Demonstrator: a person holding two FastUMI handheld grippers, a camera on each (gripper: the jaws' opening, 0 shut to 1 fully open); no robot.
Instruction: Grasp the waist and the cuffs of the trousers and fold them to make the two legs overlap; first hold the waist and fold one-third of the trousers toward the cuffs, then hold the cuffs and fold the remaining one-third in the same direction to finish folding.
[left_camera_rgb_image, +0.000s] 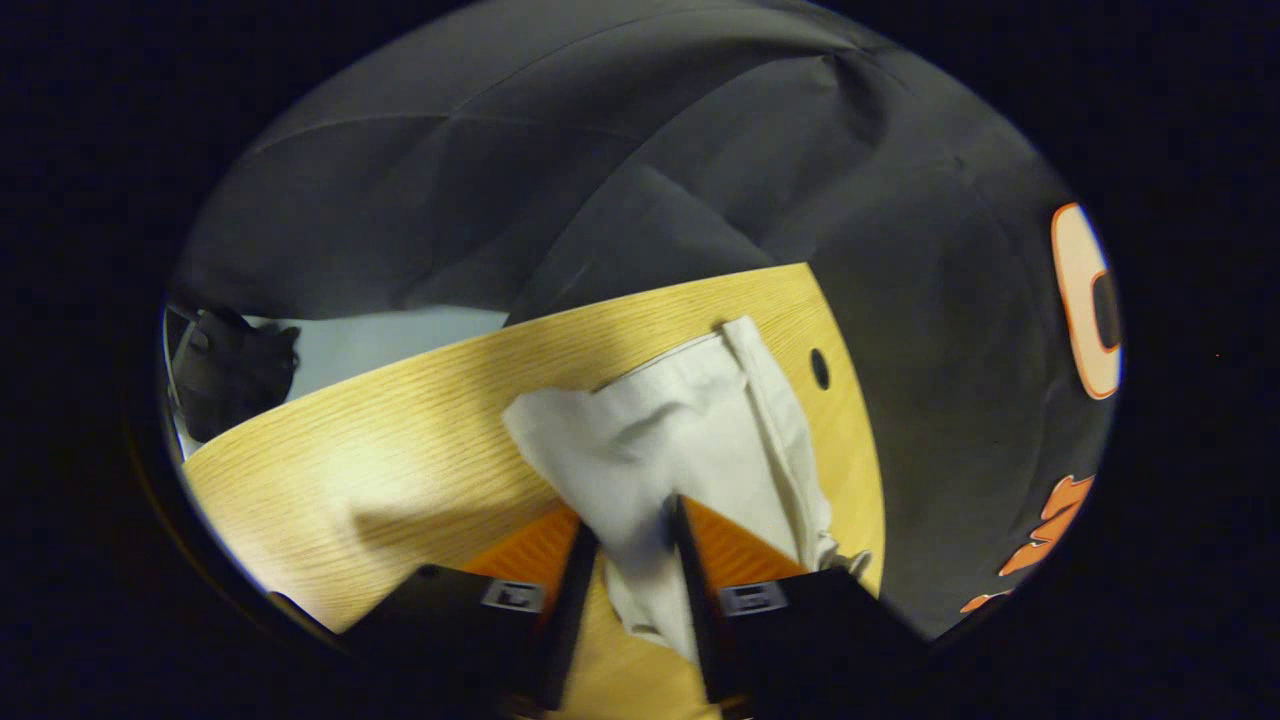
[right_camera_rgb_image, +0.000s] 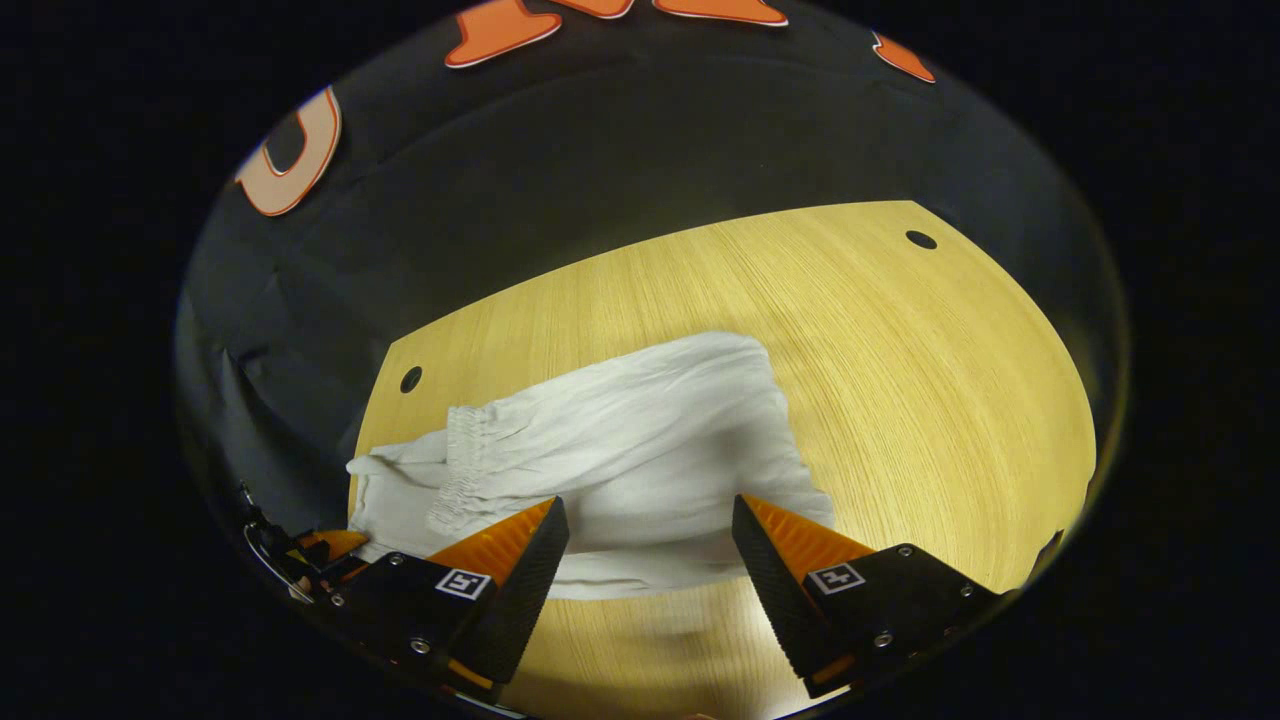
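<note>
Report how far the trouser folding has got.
Done: the white trousers lie on the wooden table as a short folded bundle, elastic waistband visible. In hand: the left gripper pinches a fold of the cloth; the right gripper hovers open over the near edge. Left: the final fold, apparently.

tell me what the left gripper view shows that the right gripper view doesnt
Left gripper view alone: the left gripper closed on a fold of the trousers, and a pale floor past the table edge. Right gripper view alone: the right gripper open just above the trousers' near edge, and the gathered waistband. Both: the white trousers on the wooden table, with a hole near the table edge.
</note>
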